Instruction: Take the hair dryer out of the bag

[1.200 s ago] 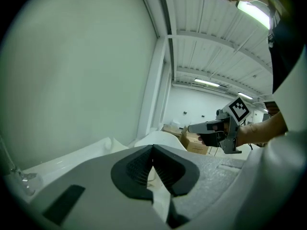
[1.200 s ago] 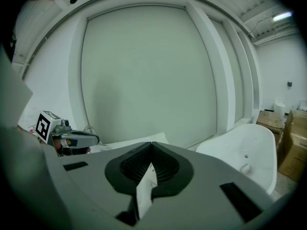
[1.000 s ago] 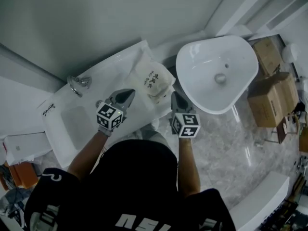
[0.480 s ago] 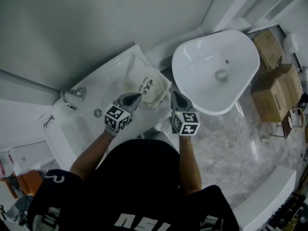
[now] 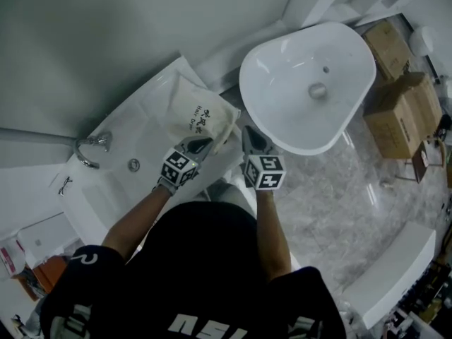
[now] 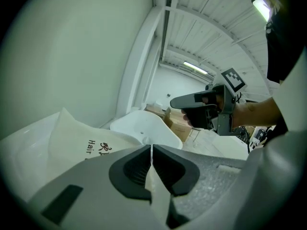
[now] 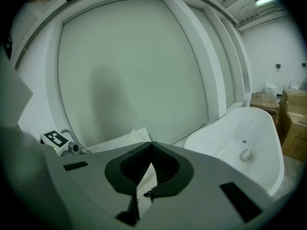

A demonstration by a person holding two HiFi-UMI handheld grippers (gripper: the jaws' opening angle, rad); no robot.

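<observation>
A cream cloth bag (image 5: 200,116) with dark "Hair Dryer" print lies on the white counter (image 5: 148,129). The hair dryer itself is out of sight. My left gripper (image 5: 203,145) is shut and empty, its tips at the bag's near edge. My right gripper (image 5: 248,133) is shut too, just right of the bag near the counter's corner. In the left gripper view the shut tips (image 6: 151,148) point over the bag (image 6: 81,143), with the right gripper (image 6: 201,104) beyond. From the right gripper view, the shut tips (image 7: 151,144) face the bag (image 7: 125,138).
A white oval basin (image 5: 307,83) stands right of the counter, with cardboard boxes (image 5: 402,111) beyond it. A chrome faucet (image 5: 88,149) and a drain (image 5: 133,164) sit on the counter's left part. A pale wall runs close behind. Grey marble floor lies below.
Both grippers have moved down and forward toward the bag. The left one travelled further and now reaches the bag's near edge. Both stayed shut.
</observation>
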